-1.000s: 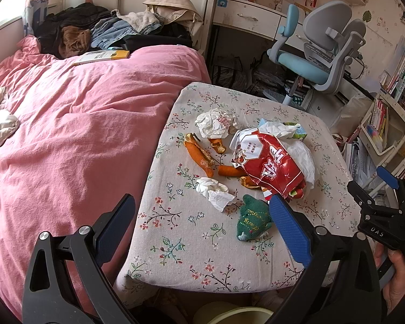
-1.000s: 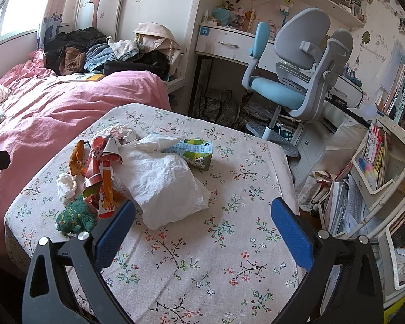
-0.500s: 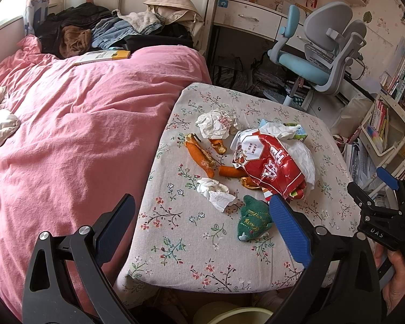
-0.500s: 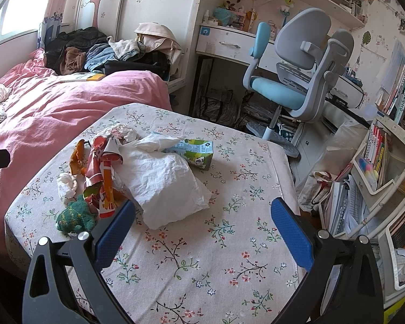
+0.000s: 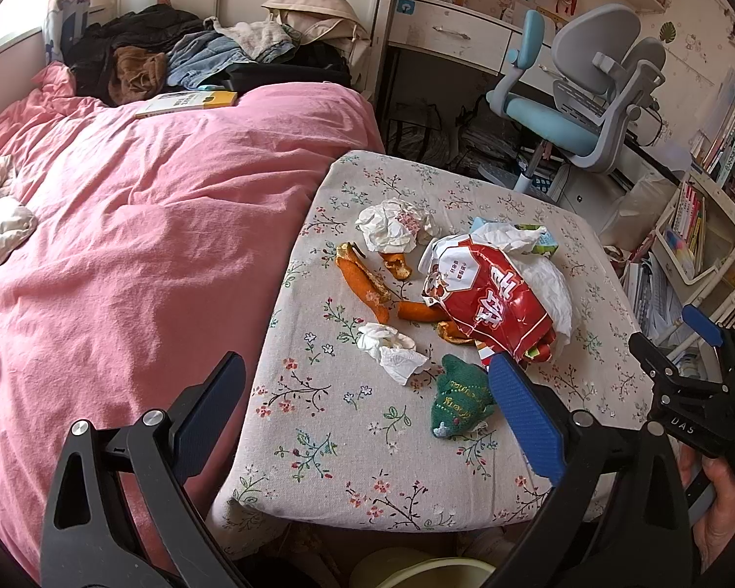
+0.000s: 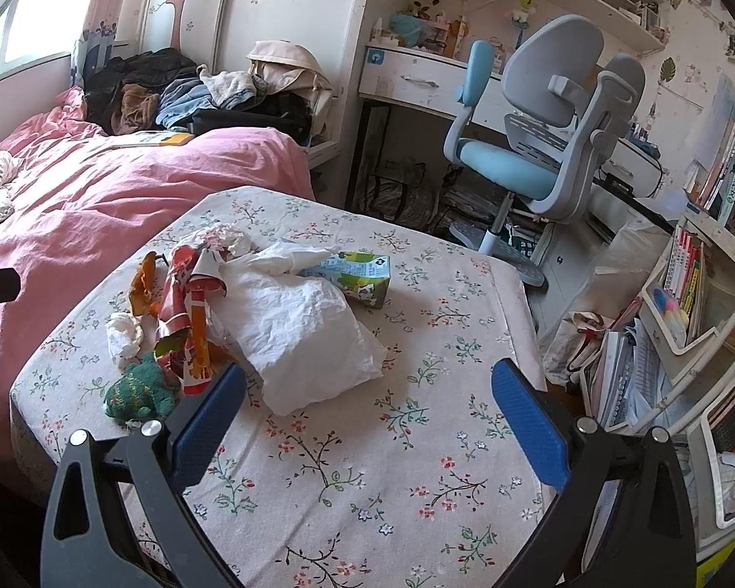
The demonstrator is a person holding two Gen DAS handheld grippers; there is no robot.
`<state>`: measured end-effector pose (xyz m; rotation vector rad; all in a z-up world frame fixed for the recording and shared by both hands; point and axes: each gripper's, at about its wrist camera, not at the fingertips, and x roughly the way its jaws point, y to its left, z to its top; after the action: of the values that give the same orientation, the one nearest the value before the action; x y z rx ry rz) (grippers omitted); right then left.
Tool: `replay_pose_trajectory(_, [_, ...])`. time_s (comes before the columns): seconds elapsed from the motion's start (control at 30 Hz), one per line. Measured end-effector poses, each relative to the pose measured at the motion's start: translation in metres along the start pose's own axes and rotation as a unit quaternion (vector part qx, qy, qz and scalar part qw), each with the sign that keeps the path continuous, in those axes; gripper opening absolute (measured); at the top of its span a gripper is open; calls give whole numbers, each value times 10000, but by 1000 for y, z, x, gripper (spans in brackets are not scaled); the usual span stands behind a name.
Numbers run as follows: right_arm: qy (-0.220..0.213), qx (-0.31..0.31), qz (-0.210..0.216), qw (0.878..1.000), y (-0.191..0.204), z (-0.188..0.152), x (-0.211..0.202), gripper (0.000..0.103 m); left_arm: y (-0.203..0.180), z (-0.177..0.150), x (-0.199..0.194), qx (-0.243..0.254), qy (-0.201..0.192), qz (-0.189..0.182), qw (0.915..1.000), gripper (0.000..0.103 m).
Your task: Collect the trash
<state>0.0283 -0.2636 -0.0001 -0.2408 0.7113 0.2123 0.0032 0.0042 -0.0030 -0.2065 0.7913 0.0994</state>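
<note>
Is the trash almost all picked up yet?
Not yet. Nothing looks collected. Both the left gripper and the right gripper are open and empty. Still on the table: red bag, white bag, carton, peels, tissues and green cloth.

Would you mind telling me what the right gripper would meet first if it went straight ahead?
Probably the white plastic bag: it lies ahead of the open right gripper, slightly left of centre, though depth is unclear.

1. "DAS" in white letters on the black body of the right gripper (image 5: 700, 343).
2. Large white Chinese characters on the red snack bag (image 5: 490, 299), not legible enough to transcribe.
3. Gold lettering on the green knitted item (image 5: 458, 404), unreadable.
</note>
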Motion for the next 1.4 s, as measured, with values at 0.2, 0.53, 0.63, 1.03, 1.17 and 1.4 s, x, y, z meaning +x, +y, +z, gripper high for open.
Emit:
replay_pose_trajectory(0.2, [-2,1,-4,10000,0,0,0,97,1,0,0,-4,3,-2,10000,96])
replay_pose_trajectory(0.53, [8,-31,0,10000,4,-1,-2,97,0,0,0,-4,8,-1,10000,96])
replay_pose_trajectory(0.63, [26,-65,5,10000,9,-2,-5,97,0,0,0,-3,19,10,10000,96])
replay_pose_trajectory(1.03, [52,-125,10,9999,11,5,-2,97,2,-3,1,-5,34,13,10000,96])
replay_pose_trajectory(1.17, [57,-133,9,9999,11,6,-1,97,1,-2,1,-7,34,13,10000,96])
replay_pose_trajectory(1.4, [54,-136,10,9999,11,7,-1,97,2,-3,1,-10,38,12,10000,96])
